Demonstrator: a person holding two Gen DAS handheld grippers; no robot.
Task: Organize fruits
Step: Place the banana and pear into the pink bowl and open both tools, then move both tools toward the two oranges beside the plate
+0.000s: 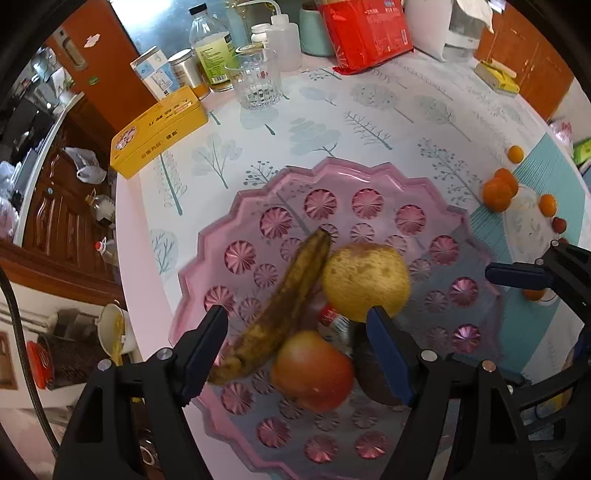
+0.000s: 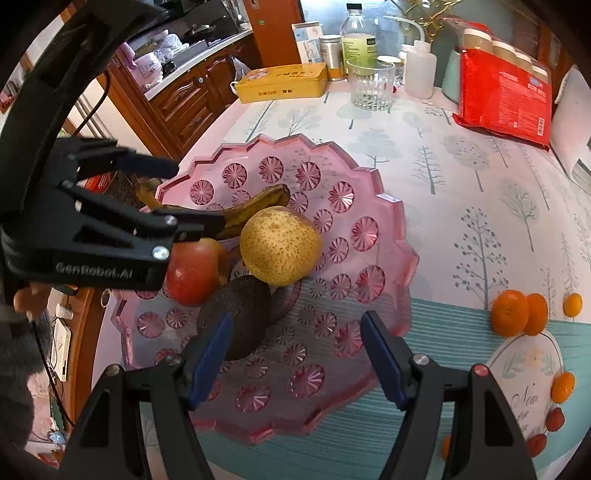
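Note:
A pink scalloped tray (image 1: 207, 258) holds a spotted banana (image 1: 288, 299), a yellow pear (image 1: 365, 280), a red apple (image 1: 314, 369) and a dark avocado (image 1: 373, 376). My left gripper (image 1: 297, 325) hangs open over them; the banana runs between its fingers, clear of both pads. My right gripper (image 2: 297, 321) stands open above the tray (image 2: 399, 229), its left finger in front of the avocado (image 2: 240, 310), nothing gripped. Several mandarins (image 2: 513, 312) and small red fruits (image 2: 554, 421) lie on the table to the right of the tray.
At the back of the table stand a yellow tin (image 1: 162, 129), a drinking glass (image 1: 256, 81), several bottles and a red packet (image 1: 365, 33). The table edge runs down the left, with wooden cabinets beyond it.

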